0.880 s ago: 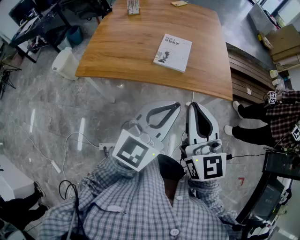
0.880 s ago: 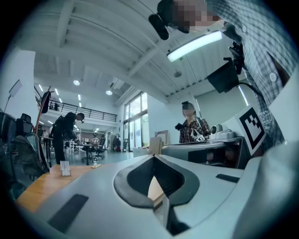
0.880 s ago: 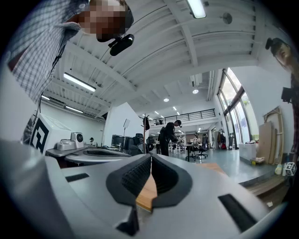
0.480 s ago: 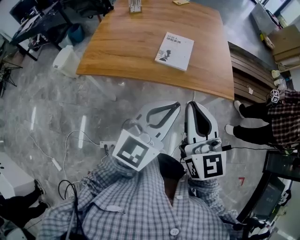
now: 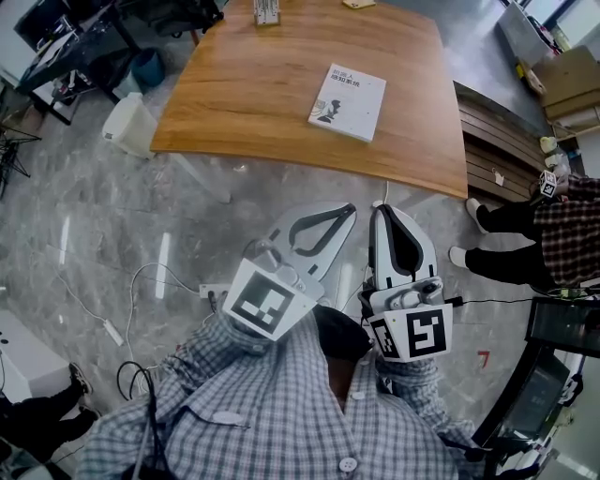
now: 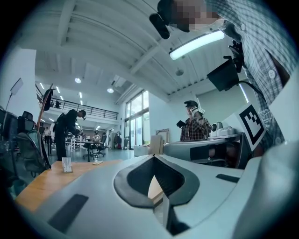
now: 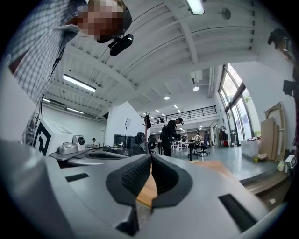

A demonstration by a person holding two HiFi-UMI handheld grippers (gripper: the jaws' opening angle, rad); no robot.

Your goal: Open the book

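Note:
A closed white book [image 5: 347, 103] with a small dark figure on its cover lies flat on the wooden table [image 5: 244, 84], towards the table's right side. Both grippers are held close to my chest, well short of the table and pointing level at it. My left gripper [image 5: 349, 210] is shut with nothing between its jaws. Beside it, my right gripper [image 5: 382, 208] is shut too and holds nothing. In the left gripper view the left gripper [image 6: 154, 156] points over the table edge; in the right gripper view the right gripper [image 7: 150, 156] does the same.
A small stand [image 5: 267, 13] sits at the table's far edge. A white bin [image 5: 131, 125] stands on the floor left of the table. Cables and a power strip [image 5: 211, 295] lie on the grey floor. A person in a checked shirt [image 5: 548, 239] sits at the right beside wooden slats [image 5: 502, 155].
Both grippers stay shut and hardly move. The view shifts slightly, so the book and table sit a touch differently in frame.

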